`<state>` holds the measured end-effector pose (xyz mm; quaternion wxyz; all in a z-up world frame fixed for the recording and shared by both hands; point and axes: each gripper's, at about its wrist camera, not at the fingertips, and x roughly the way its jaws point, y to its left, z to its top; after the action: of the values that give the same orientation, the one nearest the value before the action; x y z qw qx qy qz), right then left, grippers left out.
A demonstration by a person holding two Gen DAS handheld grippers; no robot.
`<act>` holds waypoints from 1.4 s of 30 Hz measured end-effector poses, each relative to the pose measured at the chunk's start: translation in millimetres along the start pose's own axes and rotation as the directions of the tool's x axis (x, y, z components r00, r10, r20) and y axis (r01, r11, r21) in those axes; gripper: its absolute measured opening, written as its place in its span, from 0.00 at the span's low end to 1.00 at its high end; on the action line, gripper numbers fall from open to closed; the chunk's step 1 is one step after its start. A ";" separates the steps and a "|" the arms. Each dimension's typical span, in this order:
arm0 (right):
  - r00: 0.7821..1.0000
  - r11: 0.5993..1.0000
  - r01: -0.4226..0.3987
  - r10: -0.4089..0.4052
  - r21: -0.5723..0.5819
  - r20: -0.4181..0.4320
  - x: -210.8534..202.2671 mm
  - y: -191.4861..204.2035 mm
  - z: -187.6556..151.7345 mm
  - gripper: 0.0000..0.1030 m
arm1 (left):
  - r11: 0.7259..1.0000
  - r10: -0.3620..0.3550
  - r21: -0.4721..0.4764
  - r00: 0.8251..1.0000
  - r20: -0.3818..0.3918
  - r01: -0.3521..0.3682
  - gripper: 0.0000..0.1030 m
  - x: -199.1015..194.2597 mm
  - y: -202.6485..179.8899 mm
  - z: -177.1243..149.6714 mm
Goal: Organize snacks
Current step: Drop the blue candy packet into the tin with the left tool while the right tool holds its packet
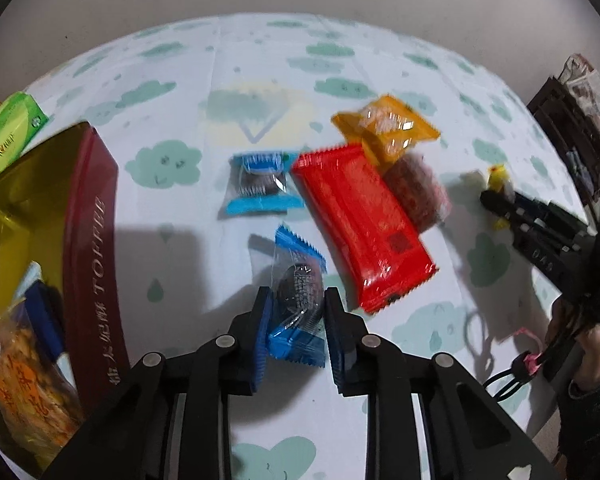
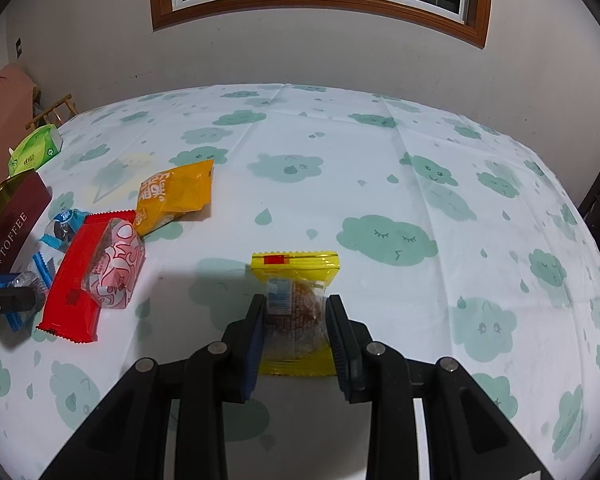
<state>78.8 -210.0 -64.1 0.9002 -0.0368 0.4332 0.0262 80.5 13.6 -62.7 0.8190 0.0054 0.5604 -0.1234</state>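
Near the table's [image 2: 340, 184] left edge, a blue-wrapped snack [image 1: 298, 300] is clamped by the left gripper [image 1: 298, 320]; a yellow-wrapped snack [image 2: 296, 304] is clamped by the right gripper [image 2: 296, 328].

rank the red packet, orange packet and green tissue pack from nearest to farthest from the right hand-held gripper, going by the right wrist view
1. Red packet, left of the right hand-held gripper.
2. Orange packet, farther back on the left.
3. Green tissue pack, at the table's far left edge.

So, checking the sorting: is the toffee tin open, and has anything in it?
Open, partly filled: the toffee tin has no lid on, with snack packets inside.
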 end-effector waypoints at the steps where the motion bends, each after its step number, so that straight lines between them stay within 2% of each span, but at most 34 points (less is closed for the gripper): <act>1: 1.000 1.000 0.000 0.000 0.000 0.000 -0.1 0.0 -0.1 0.30 | 1.000 0.011 0.009 1.000 0.011 -0.011 0.22 -0.5 -1.9 -0.9; 11: 1.000 1.000 0.001 -0.001 -0.001 0.000 -0.3 -0.2 -0.6 0.30 | 0.999 0.025 0.025 1.000 0.017 -0.026 0.19 -1.1 -7.1 0.6; 20: 1.000 1.000 0.002 -0.002 -0.001 0.001 -0.3 0.0 -0.7 0.30 | 0.994 0.092 0.046 0.994 0.064 -0.095 0.19 -21.7 -7.9 -3.1; 31: 1.000 1.000 0.003 -0.003 -0.002 0.001 -0.5 0.4 -0.5 0.30 | 0.981 0.189 0.023 0.973 0.135 -0.194 0.19 -55.5 5.8 -8.2; 42: 1.000 1.000 0.005 -0.005 -0.003 0.001 -0.5 1.0 -0.3 0.30 | 0.958 0.287 -0.064 0.944 0.165 -0.280 0.20 -88.0 54.2 -18.4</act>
<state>78.1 -209.1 -63.9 0.9003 -0.0394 0.4327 0.0246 44.9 86.1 4.3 0.8735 0.0592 0.4832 0.0067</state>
